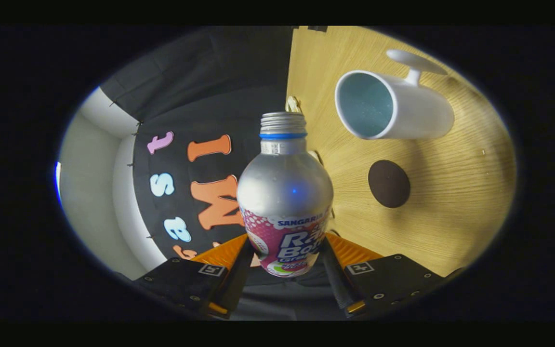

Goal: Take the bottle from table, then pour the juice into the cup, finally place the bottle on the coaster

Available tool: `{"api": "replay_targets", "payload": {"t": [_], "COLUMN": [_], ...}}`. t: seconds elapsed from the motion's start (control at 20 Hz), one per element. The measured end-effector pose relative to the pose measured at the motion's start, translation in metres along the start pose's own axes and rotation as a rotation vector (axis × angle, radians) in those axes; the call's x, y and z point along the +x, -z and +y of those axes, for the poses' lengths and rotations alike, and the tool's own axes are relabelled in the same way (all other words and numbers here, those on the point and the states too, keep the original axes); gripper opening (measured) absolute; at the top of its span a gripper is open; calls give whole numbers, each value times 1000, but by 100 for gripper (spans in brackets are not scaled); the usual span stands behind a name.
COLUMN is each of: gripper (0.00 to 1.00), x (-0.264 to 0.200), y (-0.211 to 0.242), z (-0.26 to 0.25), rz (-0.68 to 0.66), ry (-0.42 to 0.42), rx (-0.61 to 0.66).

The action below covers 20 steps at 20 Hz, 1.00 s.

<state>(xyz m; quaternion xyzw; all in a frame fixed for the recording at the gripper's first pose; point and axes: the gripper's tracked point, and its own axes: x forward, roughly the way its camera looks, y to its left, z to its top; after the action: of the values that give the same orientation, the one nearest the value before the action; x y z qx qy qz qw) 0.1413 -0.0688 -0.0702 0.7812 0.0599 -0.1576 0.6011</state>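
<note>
Claw (284, 253) gripping bottle (284, 193) between its fingers, uncapped, cup (393, 106) and coaster (389, 183) beyond on table (460, 193)

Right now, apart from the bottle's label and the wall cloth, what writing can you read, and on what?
None readable.
Cup, coaster, table: no writing.
Claw, shut on the bottle: square tags with patterns, no words.

Tongs (284, 253) clamp the bottle (284, 193) near the cup (393, 106).
</note>
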Motion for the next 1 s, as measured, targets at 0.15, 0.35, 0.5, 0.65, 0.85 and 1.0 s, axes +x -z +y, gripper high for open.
{"api": "replay_targets", "payload": {"t": [0.15, 0.35, 0.5, 0.65, 0.85, 1.0], "gripper": [76, 76, 76, 76, 76, 76], "x": [2, 2, 1, 0, 1, 5], "y": [0, -3, -3, -2, 1, 3], "z": [2, 4, 5, 8, 10, 9], "rz": [-4, -7, -10, -11, -17, -20], "ry": [6, 10, 11, 14, 12, 16], "rx": [9, 48, 73, 94, 148, 165]}}
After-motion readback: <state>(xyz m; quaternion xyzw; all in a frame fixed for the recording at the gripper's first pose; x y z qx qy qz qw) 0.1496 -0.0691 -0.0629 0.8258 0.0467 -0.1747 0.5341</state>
